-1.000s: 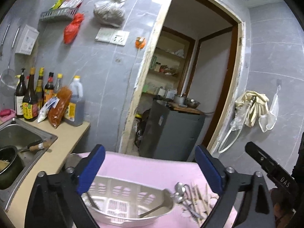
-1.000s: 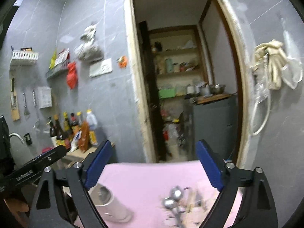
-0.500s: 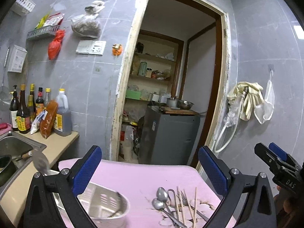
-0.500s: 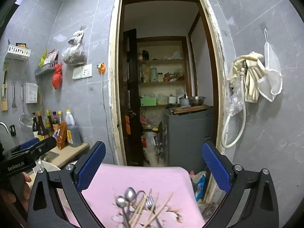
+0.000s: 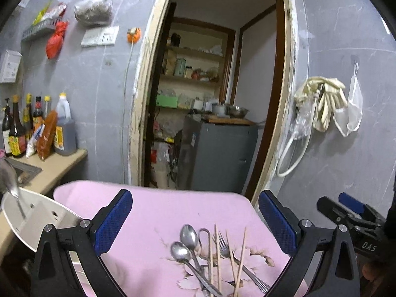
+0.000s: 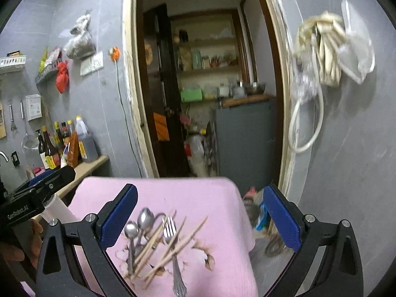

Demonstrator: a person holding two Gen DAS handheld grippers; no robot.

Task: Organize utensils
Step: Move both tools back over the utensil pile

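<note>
A pile of utensils lies on the pink cloth [image 5: 158, 205]: two steel spoons [image 5: 189, 234], a fork [image 5: 224, 243] and several wooden chopsticks [image 5: 232, 255]. In the right wrist view the same spoons [image 6: 145, 219], fork [image 6: 170, 230] and chopsticks [image 6: 183, 240] lie between my fingers. My left gripper [image 5: 195, 219] is open and empty above the pile. My right gripper [image 6: 200, 214] is open and empty, also above it. A white perforated utensil holder [image 5: 37, 212] with one spoon [image 5: 8, 175] in it stands at the left; it shows in the right wrist view [image 6: 58, 210] behind the left gripper.
A counter [image 5: 57, 168] with sauce bottles [image 5: 17, 126] and a sink is at the left. An open doorway behind the table leads to a grey cabinet [image 5: 217, 153]. Gloves and a hose [image 5: 321, 104] hang on the right wall. The cloth's right edge [image 6: 245, 222] drops to the floor.
Both grippers have swung right and tilted down toward the utensil pile. The white holder has slid to the left edge of the left wrist view. Both stayed open.
</note>
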